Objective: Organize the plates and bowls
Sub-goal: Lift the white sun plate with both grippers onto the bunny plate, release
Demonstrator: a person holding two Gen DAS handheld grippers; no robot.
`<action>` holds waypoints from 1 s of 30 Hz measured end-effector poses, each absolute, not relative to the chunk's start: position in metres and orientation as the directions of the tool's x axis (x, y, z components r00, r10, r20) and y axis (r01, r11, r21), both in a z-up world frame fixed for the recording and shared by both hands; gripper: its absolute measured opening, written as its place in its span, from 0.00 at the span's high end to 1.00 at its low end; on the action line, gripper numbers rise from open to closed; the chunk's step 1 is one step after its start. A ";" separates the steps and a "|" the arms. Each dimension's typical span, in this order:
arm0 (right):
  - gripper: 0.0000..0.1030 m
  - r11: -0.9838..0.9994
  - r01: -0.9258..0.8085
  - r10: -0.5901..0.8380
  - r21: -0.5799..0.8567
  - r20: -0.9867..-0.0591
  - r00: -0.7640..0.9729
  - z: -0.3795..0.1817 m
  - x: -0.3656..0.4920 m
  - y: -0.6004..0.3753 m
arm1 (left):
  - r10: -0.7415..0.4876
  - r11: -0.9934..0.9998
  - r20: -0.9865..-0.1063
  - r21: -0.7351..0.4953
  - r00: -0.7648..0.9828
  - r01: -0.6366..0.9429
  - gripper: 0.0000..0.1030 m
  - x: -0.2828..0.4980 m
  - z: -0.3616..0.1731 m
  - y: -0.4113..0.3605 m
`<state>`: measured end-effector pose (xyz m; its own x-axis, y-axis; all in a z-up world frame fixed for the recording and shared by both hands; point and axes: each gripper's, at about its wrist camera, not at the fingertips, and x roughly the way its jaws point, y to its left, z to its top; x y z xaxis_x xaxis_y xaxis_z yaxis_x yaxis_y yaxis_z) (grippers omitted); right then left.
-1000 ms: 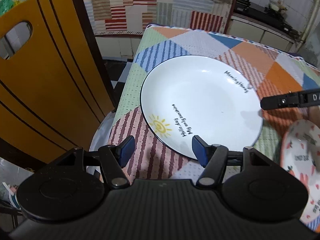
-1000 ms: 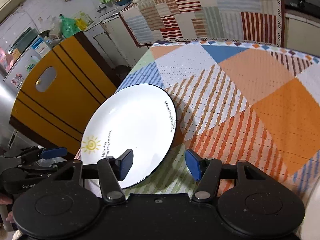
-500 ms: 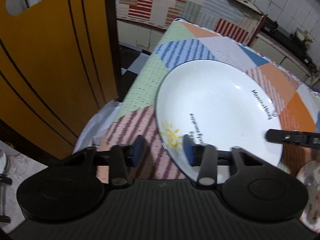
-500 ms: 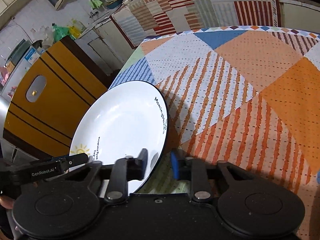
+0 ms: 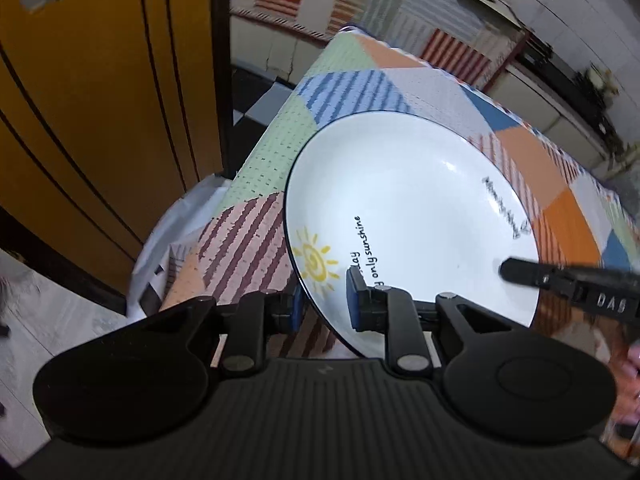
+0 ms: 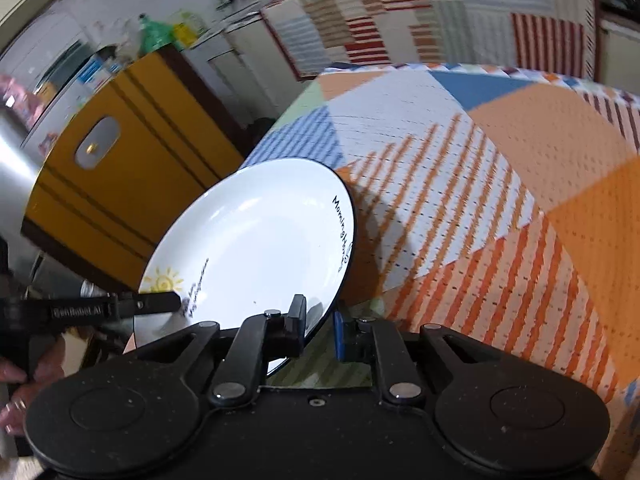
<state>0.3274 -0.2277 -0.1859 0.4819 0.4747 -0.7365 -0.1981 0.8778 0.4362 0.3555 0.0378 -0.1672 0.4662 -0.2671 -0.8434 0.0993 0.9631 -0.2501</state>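
Note:
A large white plate [image 5: 412, 208] with a dark rim, a yellow sun and black lettering is tilted above the patchwork tablecloth [image 5: 280, 148]. My left gripper [image 5: 324, 306] is shut on its near rim by the sun. My right gripper [image 6: 320, 328] is shut on the opposite rim near the lettering; the plate [image 6: 256, 248] fills the left of that view. The right gripper's finger shows at the right of the left wrist view [image 5: 560, 280]. The left gripper's finger shows at the left of the right wrist view [image 6: 120, 306].
A yellow wooden chair back [image 5: 100, 100] stands close to the table's left edge, also in the right wrist view [image 6: 120, 168]. The tablecloth [image 6: 500, 200] stretches to the right. A cloth-covered counter [image 5: 360, 4] runs along the back wall.
Both grippers have closed onto opposite rims of the plate. The plate has come up off the cloth and tilted.

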 end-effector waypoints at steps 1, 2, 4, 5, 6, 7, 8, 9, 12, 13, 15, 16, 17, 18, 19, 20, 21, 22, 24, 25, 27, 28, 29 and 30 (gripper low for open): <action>0.82 0.875 -0.221 0.482 0.430 -0.731 0.483 -0.182 0.324 -0.227 | -0.264 0.964 -0.841 -0.240 0.471 0.113 0.80 0.350 -0.161 0.038; 0.82 0.870 -0.233 0.491 0.435 -0.723 0.486 -0.178 0.319 -0.228 | -0.268 0.963 -0.841 -0.239 0.471 0.121 0.80 0.345 -0.155 0.038; 0.81 0.859 -0.265 0.511 0.438 -0.706 0.490 -0.169 0.308 -0.230 | -0.283 0.959 -0.841 -0.241 0.460 0.147 0.80 0.335 -0.143 0.039; 0.81 0.858 -0.278 0.514 0.432 -0.701 0.495 -0.165 0.302 -0.231 | -0.288 0.957 -0.840 -0.238 0.461 0.163 0.80 0.329 -0.136 0.038; 0.81 0.856 -0.290 0.517 0.428 -0.695 0.500 -0.160 0.296 -0.233 | -0.293 0.955 -0.838 -0.235 0.460 0.180 0.80 0.323 -0.129 0.036; 0.81 0.852 -0.299 0.523 0.430 -0.687 0.505 -0.155 0.289 -0.235 | -0.298 0.952 -0.838 -0.229 0.458 0.201 0.80 0.317 -0.121 0.034; 0.81 0.850 -0.304 0.527 0.431 -0.680 0.509 -0.150 0.281 -0.238 | -0.302 0.950 -0.836 -0.226 0.458 0.215 0.80 0.310 -0.115 0.031; 0.81 0.849 -0.308 0.529 0.430 -0.675 0.515 -0.145 0.274 -0.241 | -0.305 0.948 -0.836 -0.221 0.457 0.229 0.80 0.304 -0.109 0.028; 0.81 0.847 -0.314 0.532 0.430 -0.654 0.538 -0.130 0.251 -0.250 | -0.319 0.939 -0.833 -0.215 0.452 0.267 0.80 0.286 -0.091 0.019; 0.81 0.845 -0.311 0.533 0.435 -0.647 0.545 -0.125 0.242 -0.255 | -0.324 0.936 -0.832 -0.214 0.450 0.279 0.80 0.281 -0.087 0.015; 0.81 0.846 -0.303 0.531 0.439 -0.639 0.556 -0.119 0.228 -0.262 | -0.331 0.930 -0.832 -0.208 0.446 0.303 0.80 0.271 -0.080 0.007; 0.81 0.847 -0.298 0.528 0.440 -0.636 0.563 -0.115 0.219 -0.267 | -0.335 0.927 -0.833 -0.208 0.441 0.312 0.80 0.266 -0.077 0.002; 0.81 0.850 -0.293 0.524 0.439 -0.636 0.567 -0.113 0.211 -0.270 | -0.340 0.923 -0.834 -0.207 0.435 0.323 0.80 0.262 -0.075 -0.002; 0.81 0.852 -0.285 0.518 0.438 -0.637 0.571 -0.110 0.203 -0.275 | -0.343 0.920 -0.834 -0.204 0.432 0.336 0.80 0.257 -0.072 -0.008; 0.81 0.854 -0.280 0.515 0.438 -0.638 0.573 -0.108 0.198 -0.279 | -0.347 0.916 -0.832 -0.200 0.434 0.349 0.80 0.252 -0.070 -0.014; 0.81 0.857 -0.273 0.510 0.437 -0.642 0.573 -0.106 0.191 -0.283 | -0.348 0.913 -0.830 -0.194 0.436 0.360 0.80 0.246 -0.069 -0.019; 0.81 0.860 -0.266 0.504 0.436 -0.646 0.574 -0.105 0.186 -0.287 | -0.351 0.909 -0.828 -0.189 0.437 0.371 0.80 0.241 -0.068 -0.025; 0.81 0.863 -0.259 0.499 0.434 -0.649 0.574 -0.103 0.180 -0.291 | -0.356 0.905 -0.828 -0.189 0.433 0.382 0.80 0.238 -0.066 -0.030; 0.81 0.866 -0.233 0.489 0.442 -0.657 0.574 -0.101 0.167 -0.301 | -0.370 0.896 -0.831 -0.201 0.416 0.396 0.80 0.232 -0.063 -0.038; 0.81 0.867 -0.224 0.487 0.446 -0.658 0.574 -0.101 0.162 -0.305 | -0.376 0.892 -0.832 -0.207 0.407 0.402 0.80 0.231 -0.063 -0.042; 0.81 0.867 -0.209 0.482 0.452 -0.660 0.576 -0.101 0.153 -0.313 | -0.387 0.885 -0.837 -0.219 0.387 0.410 0.80 0.228 -0.066 -0.048; 0.81 0.863 -0.202 0.487 0.463 -0.656 0.576 -0.102 0.148 -0.318 | -0.395 0.882 -0.842 -0.236 0.367 0.408 0.80 0.228 -0.067 -0.050; 0.81 0.856 -0.191 0.494 0.480 -0.655 0.572 -0.106 0.144 -0.323 | -0.403 0.879 -0.850 -0.255 0.341 0.403 0.80 0.229 -0.070 -0.052; 0.81 0.855 -0.184 0.494 0.484 -0.656 0.570 -0.108 0.142 -0.326 | -0.405 0.878 -0.855 -0.265 0.325 0.399 0.80 0.227 -0.073 -0.053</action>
<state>0.1419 -0.3264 -0.1082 0.5698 0.4944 -0.6564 -0.1843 0.8553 0.4842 0.2269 -0.0531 -0.0727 0.3246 -0.4050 -0.8547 0.3986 0.8781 -0.2647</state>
